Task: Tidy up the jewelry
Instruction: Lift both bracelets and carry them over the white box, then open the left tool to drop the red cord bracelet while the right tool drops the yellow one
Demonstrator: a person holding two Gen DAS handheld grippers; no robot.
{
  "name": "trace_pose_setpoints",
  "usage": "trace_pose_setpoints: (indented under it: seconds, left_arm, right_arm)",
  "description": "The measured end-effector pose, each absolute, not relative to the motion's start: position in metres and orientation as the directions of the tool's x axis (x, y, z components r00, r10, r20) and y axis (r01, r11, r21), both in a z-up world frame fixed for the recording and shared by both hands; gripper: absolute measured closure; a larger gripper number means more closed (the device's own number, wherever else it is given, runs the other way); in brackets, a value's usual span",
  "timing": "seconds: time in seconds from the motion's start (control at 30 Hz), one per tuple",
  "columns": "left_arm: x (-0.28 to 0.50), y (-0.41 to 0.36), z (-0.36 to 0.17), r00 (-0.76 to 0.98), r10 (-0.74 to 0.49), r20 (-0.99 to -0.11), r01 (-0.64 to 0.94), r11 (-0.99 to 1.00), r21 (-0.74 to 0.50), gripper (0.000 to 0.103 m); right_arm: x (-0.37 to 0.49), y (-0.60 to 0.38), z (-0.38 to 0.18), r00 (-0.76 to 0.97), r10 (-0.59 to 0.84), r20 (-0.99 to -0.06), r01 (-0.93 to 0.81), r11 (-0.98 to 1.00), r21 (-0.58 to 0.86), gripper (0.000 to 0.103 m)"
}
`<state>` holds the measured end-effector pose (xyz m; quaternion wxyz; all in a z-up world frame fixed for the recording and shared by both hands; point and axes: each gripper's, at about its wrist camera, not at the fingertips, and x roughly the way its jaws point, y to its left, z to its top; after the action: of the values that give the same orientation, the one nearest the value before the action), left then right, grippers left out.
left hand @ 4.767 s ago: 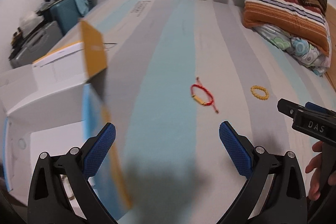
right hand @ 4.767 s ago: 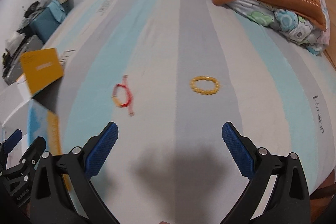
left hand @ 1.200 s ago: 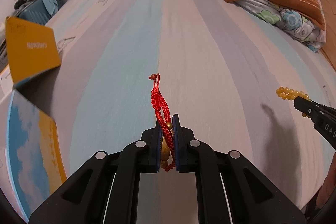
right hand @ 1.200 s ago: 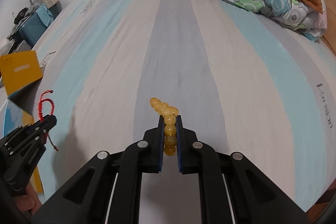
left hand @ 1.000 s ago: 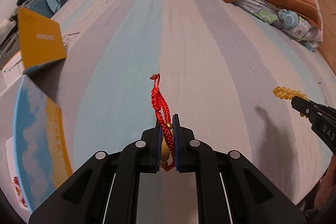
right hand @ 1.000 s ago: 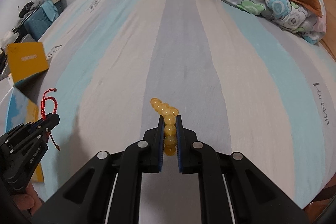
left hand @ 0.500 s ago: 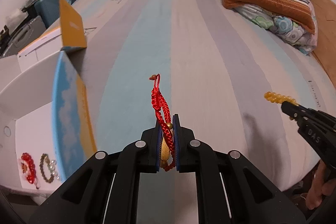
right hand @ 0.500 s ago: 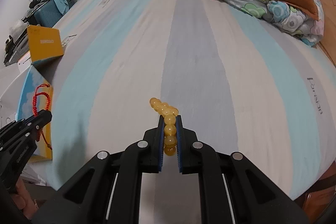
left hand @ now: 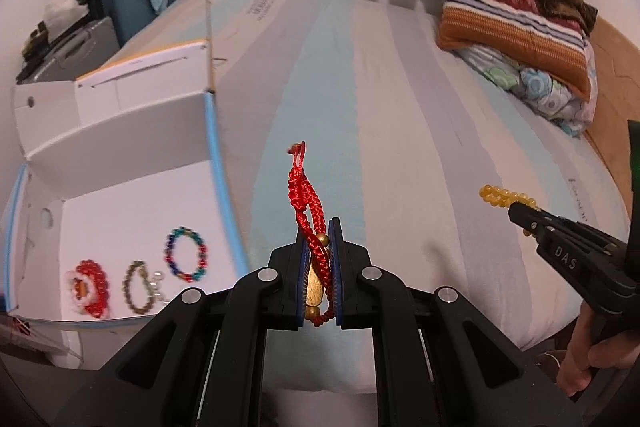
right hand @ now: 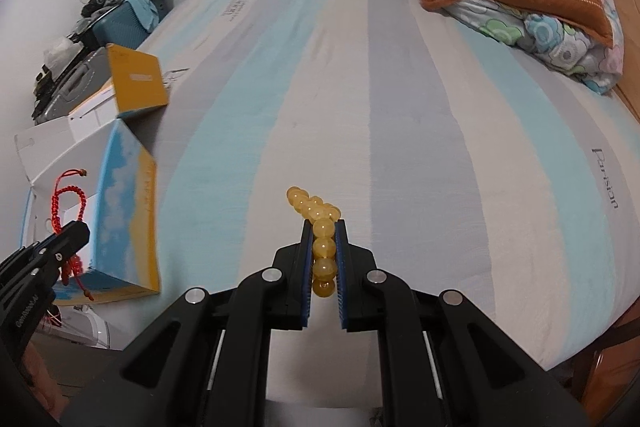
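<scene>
My left gripper is shut on a red cord bracelet with a gold bead, its loop sticking up past the pads, above the striped bed. My right gripper is shut on a yellow bead bracelet. In the left wrist view the right gripper shows at the right with the yellow beads. The left gripper with the red cord shows at the left of the right wrist view. An open white box at the left holds three bead bracelets.
The box's blue-and-yellow wall stands between the box floor and the bed. Folded blankets and a pillow lie at the far right. A suitcase and clutter stand at the far left. A hand holds the right gripper.
Both grippers have drawn back and to the left, rising, each still holding its bracelet. The inside of the box with its bracelets has come into the left wrist view.
</scene>
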<state>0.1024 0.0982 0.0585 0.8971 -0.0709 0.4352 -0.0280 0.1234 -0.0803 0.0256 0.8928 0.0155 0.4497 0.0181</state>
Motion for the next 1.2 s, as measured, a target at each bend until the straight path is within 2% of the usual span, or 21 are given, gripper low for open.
trace_pose_setpoints:
  seconds: [0.37,0.77,1.03,1.2]
  left_arm:
    - [0.075,0.183,0.078,0.63,-0.028,-0.776,-0.117,0.985,-0.13,0.094]
    - [0.044,0.298,0.068,0.587,0.094,-0.804,-0.296,0.949,-0.105,0.094]
    - [0.035,0.347,0.057,0.55,0.138,-0.824,-0.364,0.927,-0.088,0.094]
    - [0.044,0.363,0.04,0.514,0.133,-0.848,-0.369,0.926,-0.078,0.094]
  right_arm:
    - [0.12,0.006,0.044,0.603,0.089,-0.793,-0.105,0.994,0.031,0.094]
    - [0.11,0.124,0.05,0.597,0.171,-0.784,-0.254,0.967,0.018,0.094]
    - [0.106,0.185,0.04,0.576,0.221,-0.787,-0.358,0.934,0.0,0.094]
    - [0.116,0.211,0.017,0.519,0.214,-0.827,-0.393,0.92,-0.008,0.094]
